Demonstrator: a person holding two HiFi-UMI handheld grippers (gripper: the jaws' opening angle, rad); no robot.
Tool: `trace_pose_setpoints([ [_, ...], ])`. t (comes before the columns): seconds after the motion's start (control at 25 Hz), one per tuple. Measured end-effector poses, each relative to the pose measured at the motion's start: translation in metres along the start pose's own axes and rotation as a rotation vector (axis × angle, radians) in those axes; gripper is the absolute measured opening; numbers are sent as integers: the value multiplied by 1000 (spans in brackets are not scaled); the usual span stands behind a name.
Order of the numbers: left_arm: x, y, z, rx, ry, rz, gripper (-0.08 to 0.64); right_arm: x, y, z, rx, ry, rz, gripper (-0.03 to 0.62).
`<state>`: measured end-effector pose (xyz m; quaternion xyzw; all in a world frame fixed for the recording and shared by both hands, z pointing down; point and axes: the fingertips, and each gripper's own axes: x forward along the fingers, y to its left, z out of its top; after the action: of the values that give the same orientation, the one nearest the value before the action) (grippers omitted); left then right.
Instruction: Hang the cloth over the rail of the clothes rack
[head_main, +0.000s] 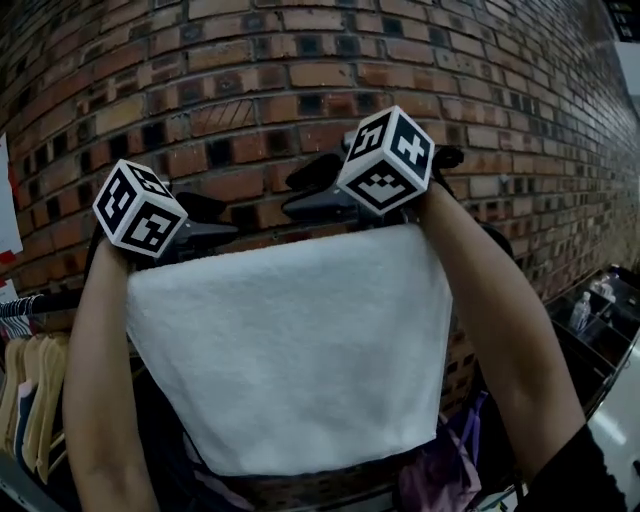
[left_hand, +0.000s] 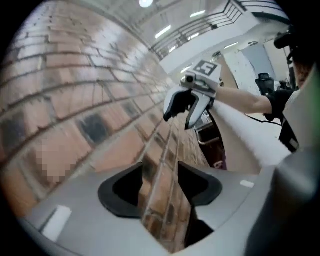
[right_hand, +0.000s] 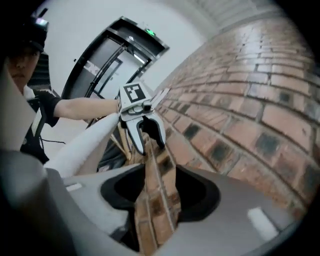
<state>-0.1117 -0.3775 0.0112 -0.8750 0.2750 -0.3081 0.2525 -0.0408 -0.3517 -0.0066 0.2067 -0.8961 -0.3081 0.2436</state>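
Observation:
A white cloth (head_main: 290, 350) hangs draped over the rack's rail, which shows only as a dark bar (head_main: 40, 303) to its left. My left gripper (head_main: 205, 228) is just above the cloth's top left corner, my right gripper (head_main: 315, 195) above its top right part. Both are open, clear of the cloth. In the left gripper view the open jaws (left_hand: 160, 187) frame only brick wall, with the right gripper (left_hand: 192, 102) and the cloth's folded top (left_hand: 250, 135) beyond. In the right gripper view the gripper (right_hand: 160, 187) is empty too, facing the left gripper (right_hand: 142, 125) along the cloth (right_hand: 85, 142).
A brick wall (head_main: 300, 80) stands close behind the rack. Wooden hangers with clothes (head_main: 30, 400) hang on the rail at the lower left. A purple garment (head_main: 440, 470) shows below the cloth's right corner. A shelf with a bottle (head_main: 583, 312) is at the right.

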Motion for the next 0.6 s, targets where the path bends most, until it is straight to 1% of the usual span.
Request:
trace_pose_setpoints([
  [0.08,-21,15,34,71,-158,137,233,-14,-9,25,-50,-103,-101,193],
  [0.2,-58,29,80,185,-361,358,229,-35,-18,54,-101,-211,-237,192],
  [0.28,-87,24,113,248,-501,461,229,-53,-22,76,-136,-283,-326,192],
  [0.32,-105,16,132,274,-589,502,229,-67,-21,92,-148,-344,-373,192],
  [0.36,-129,0,154,297,-703,539,229,-89,-15,113,-149,-444,-416,190],
  [0.4,-160,-26,175,315,-857,567,229,-119,0,139,-134,-592,-445,190],
  [0.44,-194,-60,193,326,-1039,578,209,-152,25,165,-104,-767,-449,189],
  [0.48,-222,-92,204,324,-1204,569,137,-179,50,184,-77,-917,-433,187],
  [0.52,-239,-117,207,309,-1315,549,46,-195,71,192,-63,-1009,-423,176],
  [0.56,-245,-135,204,288,-1365,537,8,-200,87,192,-59,-1044,-442,137],
  [0.6,-242,-149,197,263,-1365,543,8,-200,98,184,-55,-1041,-490,74],
])
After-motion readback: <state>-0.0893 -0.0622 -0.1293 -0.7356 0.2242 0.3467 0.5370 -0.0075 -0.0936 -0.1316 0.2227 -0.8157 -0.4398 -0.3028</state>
